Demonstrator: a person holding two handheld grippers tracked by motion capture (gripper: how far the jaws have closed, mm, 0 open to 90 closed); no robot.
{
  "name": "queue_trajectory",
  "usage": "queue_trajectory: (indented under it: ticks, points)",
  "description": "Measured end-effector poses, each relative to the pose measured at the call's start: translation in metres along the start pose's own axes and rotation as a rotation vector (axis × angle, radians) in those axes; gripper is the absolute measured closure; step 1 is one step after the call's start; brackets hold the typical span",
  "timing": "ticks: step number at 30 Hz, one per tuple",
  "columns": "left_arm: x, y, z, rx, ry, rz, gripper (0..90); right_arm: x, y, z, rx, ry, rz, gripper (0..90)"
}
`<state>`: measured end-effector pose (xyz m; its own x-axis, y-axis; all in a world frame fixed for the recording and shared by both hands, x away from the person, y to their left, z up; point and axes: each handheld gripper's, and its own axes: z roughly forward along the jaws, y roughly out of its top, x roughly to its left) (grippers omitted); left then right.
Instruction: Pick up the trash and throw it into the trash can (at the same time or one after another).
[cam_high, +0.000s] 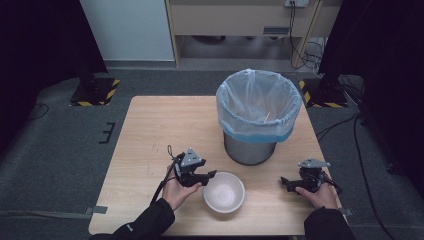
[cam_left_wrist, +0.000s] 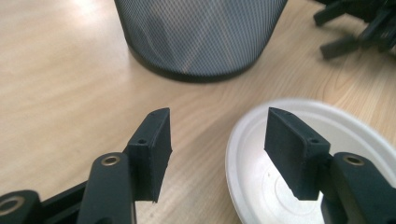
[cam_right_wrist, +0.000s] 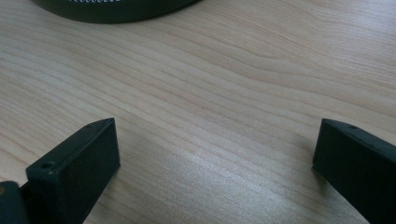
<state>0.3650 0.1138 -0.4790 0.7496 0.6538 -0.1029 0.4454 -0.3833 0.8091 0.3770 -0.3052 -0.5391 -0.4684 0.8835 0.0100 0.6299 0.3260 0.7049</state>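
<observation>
A white empty bowl sits near the table's front edge, in front of a mesh waste bin lined with a pale blue bag. My left gripper is at the bowl's left rim and stands open. In the left gripper view the bowl lies low right, and the left gripper straddles its rim, one jaw over the bowl and one over bare wood. My right gripper rests low on the table to the right of the bowl, open. Bare wood lies between the jaws of the right gripper.
The wooden table has free room on its left half and behind the bin. The bin's dark mesh wall stands just past the left gripper. Its base shows ahead of the right gripper. Dark stands and cables surround the table on the floor.
</observation>
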Motion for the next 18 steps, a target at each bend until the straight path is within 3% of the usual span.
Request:
queue_trajectory:
  ticks: [10,18]
  points:
    - [-0.003,-0.011,0.024,0.082,-0.036,-0.005,45.5,0.0,0.0,0.0,-0.001,0.006,-0.007,0.7]
    - [-0.004,-0.017,0.036,0.143,-0.073,-0.022,59.2,0.0,0.0,0.0,-0.001,0.006,-0.007,0.7]
